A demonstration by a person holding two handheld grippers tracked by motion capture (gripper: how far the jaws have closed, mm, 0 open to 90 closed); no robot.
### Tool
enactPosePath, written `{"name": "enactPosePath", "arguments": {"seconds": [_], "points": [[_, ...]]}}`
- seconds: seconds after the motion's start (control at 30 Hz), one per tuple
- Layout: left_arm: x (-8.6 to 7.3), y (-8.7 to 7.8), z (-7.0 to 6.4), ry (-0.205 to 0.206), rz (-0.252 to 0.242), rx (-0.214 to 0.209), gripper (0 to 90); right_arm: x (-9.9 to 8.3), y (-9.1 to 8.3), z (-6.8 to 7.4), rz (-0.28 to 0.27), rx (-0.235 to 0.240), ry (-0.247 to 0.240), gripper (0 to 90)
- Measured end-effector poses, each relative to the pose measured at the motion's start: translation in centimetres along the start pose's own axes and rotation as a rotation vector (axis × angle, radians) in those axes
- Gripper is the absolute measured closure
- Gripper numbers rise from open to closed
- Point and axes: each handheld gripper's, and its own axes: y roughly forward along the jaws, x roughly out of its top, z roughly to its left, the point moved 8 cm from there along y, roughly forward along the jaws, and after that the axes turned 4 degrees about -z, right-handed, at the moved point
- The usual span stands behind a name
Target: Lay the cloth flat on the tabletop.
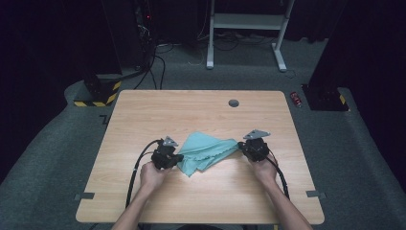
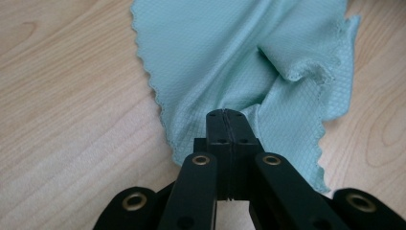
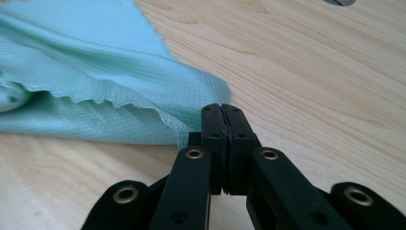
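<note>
Cloth (image 1: 206,151): pale green, fine diamond weave, scalloped edge, lying rumpled and partly folded over itself on the surface (image 1: 143,115), a little toward the near edge from centre and between the two tools. Judged thin, light and wholly limp; it should drape and wrinkle, not hold a shape, and drag little on the wood. Not fragile. The weave looks grippy enough that a pinch on an edge or corner ought to hold; a pinch on a doubled fold risks taking two layers at once. Left hand-held gripper (image 1: 178,157): jaws pressed together, with cloth bunched right at their tips in the left gripper view, so it reads as clamped on the cloth's near-left end. Right hand-held gripper (image 1: 242,147): jaws also together, at the cloth's right corner; in the right gripper view the corner meets the jaw tips, and it looks pinched, though little fabric can be seen between them. Surface: light wood grain, flat, otherwise bare apart from a small round grommet (image 1: 233,103) near the far edge. Room: dark, grey carpet, a white frame (image 1: 249,28) and cables (image 1: 153,67) beyond the far edge, striped post bases (image 1: 98,93) at the left.
</note>
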Motion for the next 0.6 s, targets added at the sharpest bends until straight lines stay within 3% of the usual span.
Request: {"name": "enactPosePath", "arguments": {"seconds": [0.03, 0.07, 0.1, 0.17, 0.27, 0.33, 0.4, 0.5, 0.6], "points": [[-0.1, -0.1, 0.1, -0.023, -0.011, 0.004, 87.8, -0.1, 0.6, -0.2, 0.004, 0.004, 0.028, 76.2], [-0.1, -0.1, 0.1, -0.023, -0.011, 0.004, 81.5, -0.1, 0.6, -0.2, 0.004, 0.004, 0.028, 76.2], [-0.1, -0.1, 0.2, -0.058, -0.009, 0.002, 81.5, -0.2, 0.7, -0.2, 0.009, 0.009, 0.042, 72.7], [-0.1, -0.3, 0.0, -0.072, -0.009, -0.001, 64.8, -0.4, 0.5, 0.0, 0.004, 0.028, 0.06, 68.1], [0.2, -1.1, -1.1, -0.031, -0.031, 0.006, 56.8, -0.1, -0.8, 0.7, -0.052, 0.051, 0.063, 65.7], [0.5, -1.7, -2.0, 0.003, -0.053, 0.004, 55.1, 0.2, -2.2, 2.0, -0.104, 0.087, 0.055, 66.6], [0.6, -2.0, -2.8, 0.02, -0.066, -0.005, 55.2, 0.3, -2.5, 2.5, -0.118, 0.102, 0.052, 67.3], [0.2, -1.3, -3.8, 0.044, -0.039, -0.01, 55.8, 0.4, -2.7, 5.2, -0.122, 0.18, 0.018, 67.8], [-0.4, -0.2, -4.2, 0.068, -0.019, 0.031, 59.8, 0.6, -2.1, 7.7, -0.12, 0.224, -0.022, 66.1]]}}
